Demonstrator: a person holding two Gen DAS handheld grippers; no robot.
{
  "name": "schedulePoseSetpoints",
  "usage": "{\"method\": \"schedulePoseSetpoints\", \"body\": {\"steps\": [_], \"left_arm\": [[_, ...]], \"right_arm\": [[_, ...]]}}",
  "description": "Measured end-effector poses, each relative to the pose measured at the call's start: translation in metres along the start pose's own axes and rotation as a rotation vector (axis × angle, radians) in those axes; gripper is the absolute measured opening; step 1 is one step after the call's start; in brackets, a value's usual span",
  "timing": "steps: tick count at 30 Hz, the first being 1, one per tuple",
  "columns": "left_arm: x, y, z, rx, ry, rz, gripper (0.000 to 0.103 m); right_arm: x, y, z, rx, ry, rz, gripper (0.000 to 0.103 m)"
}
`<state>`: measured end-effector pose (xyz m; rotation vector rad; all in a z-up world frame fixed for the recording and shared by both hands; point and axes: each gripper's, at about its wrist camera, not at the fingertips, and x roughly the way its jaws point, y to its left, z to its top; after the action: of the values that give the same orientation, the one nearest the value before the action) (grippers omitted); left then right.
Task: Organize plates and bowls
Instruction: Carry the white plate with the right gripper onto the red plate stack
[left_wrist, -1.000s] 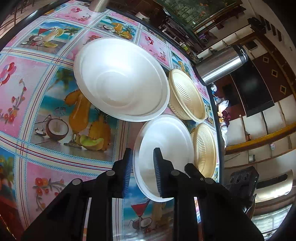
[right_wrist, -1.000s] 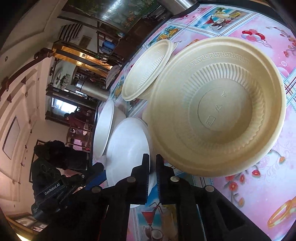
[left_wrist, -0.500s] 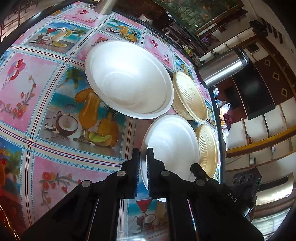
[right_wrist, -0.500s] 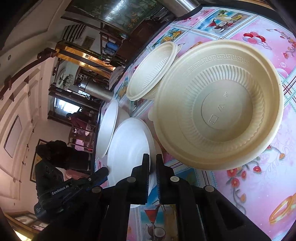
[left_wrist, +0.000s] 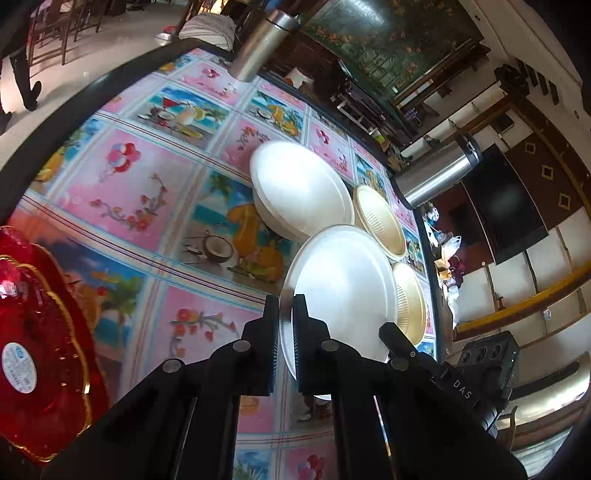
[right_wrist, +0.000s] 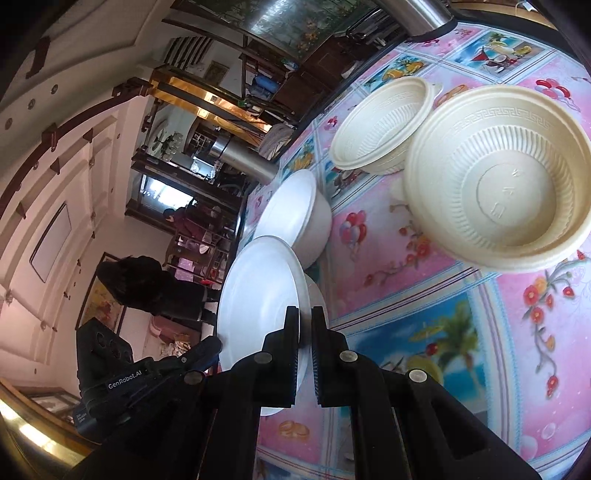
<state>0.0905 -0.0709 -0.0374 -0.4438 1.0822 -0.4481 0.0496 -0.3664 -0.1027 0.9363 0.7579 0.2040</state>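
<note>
Both grippers grip one small white bowl by opposite rims and hold it lifted above the table. My left gripper (left_wrist: 285, 317) is shut on the small white bowl (left_wrist: 343, 291) at its left rim. My right gripper (right_wrist: 305, 328) is shut on the same bowl (right_wrist: 258, 295) at its right rim. A larger white bowl (left_wrist: 299, 192) sits on the table behind it, also in the right wrist view (right_wrist: 295, 218). Two cream ribbed bowls (right_wrist: 495, 177) (right_wrist: 380, 122) sit further right; they also show in the left wrist view (left_wrist: 380, 221) (left_wrist: 408, 299).
A red glass dish (left_wrist: 40, 332) lies at the table's near left. A steel thermos (left_wrist: 436, 177) stands by the far right edge, another steel flask (left_wrist: 262, 44) at the far edge. The table (left_wrist: 140, 184) has a patterned pink cloth.
My left gripper closed on the small white bowl's rim. Both grippers then raised the bowl off the table, and the cameras rose, bringing the red dish into view.
</note>
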Motion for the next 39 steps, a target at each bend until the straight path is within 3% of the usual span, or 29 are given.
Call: {"method": "schedulePoseSetpoints", "body": {"steps": [11, 18, 26, 33, 39], "left_arm": [[-0.103, 0.079, -0.028, -0.081, -0.127, 0.059, 0.005], [-0.140, 0.130, -0.053, -0.131, -0.158, 0.135, 0.005], [-0.134, 0.169, -0.064, -0.160, -0.118, 0.204, 0.005], [-0.121, 0.194, -0.068, -0.200, -0.058, 0.204, 0.005], [-0.123, 0.192, -0.069, -0.149, -0.063, 0.274, 0.007]], "right_arm": [[0.035, 0.099, -0.058, -0.150, 0.122, 0.089, 0.006], [0.070, 0.149, -0.106, -0.244, 0.235, 0.091, 0.006], [0.106, 0.165, -0.156, -0.303, 0.337, 0.018, 0.007], [0.128, 0.164, -0.172, -0.328, 0.374, -0.047, 0.007], [0.138, 0.165, -0.181, -0.359, 0.389, -0.091, 0.008]]}}
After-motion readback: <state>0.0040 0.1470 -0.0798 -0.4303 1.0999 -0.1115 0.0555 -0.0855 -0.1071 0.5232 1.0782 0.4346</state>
